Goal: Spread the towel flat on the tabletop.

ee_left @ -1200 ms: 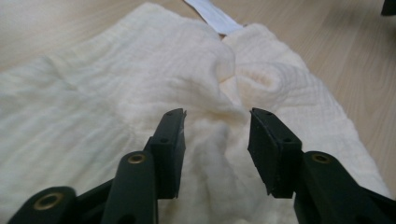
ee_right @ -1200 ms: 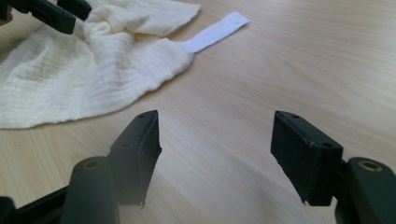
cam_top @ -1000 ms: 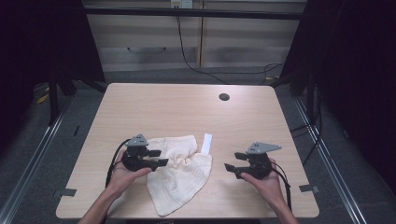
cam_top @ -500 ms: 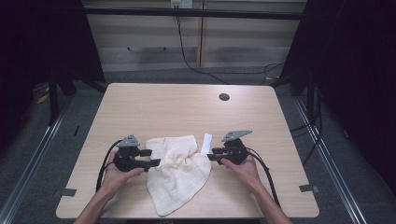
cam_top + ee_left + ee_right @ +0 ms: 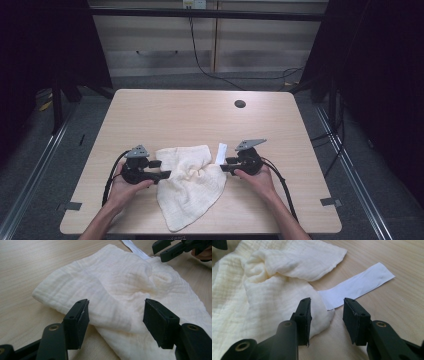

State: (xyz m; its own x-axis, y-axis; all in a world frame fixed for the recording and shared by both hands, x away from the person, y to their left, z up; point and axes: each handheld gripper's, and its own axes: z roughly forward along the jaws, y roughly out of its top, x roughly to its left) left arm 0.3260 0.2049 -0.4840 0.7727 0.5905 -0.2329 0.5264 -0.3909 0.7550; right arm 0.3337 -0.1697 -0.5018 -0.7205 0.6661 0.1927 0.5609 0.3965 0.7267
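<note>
A crumpled cream cloth lies on the wooden table near its front edge, with a white label strip at its upper right corner. My left gripper is open at the cloth's left edge. In the left gripper view the jaws straddle a fold of the cloth without closing. My right gripper is open at the right edge. In the right gripper view its jaws stand over a cloth corner and the near end of the label.
A dark round hole sits in the far right part of the table. Bare wood stretches across the far half. Cables trail from both grippers toward the front edge. The right gripper shows at the top right of the left gripper view.
My right gripper has moved left from the bare table up to the cloth's right edge by the label. The left gripper has barely shifted at the left edge.
</note>
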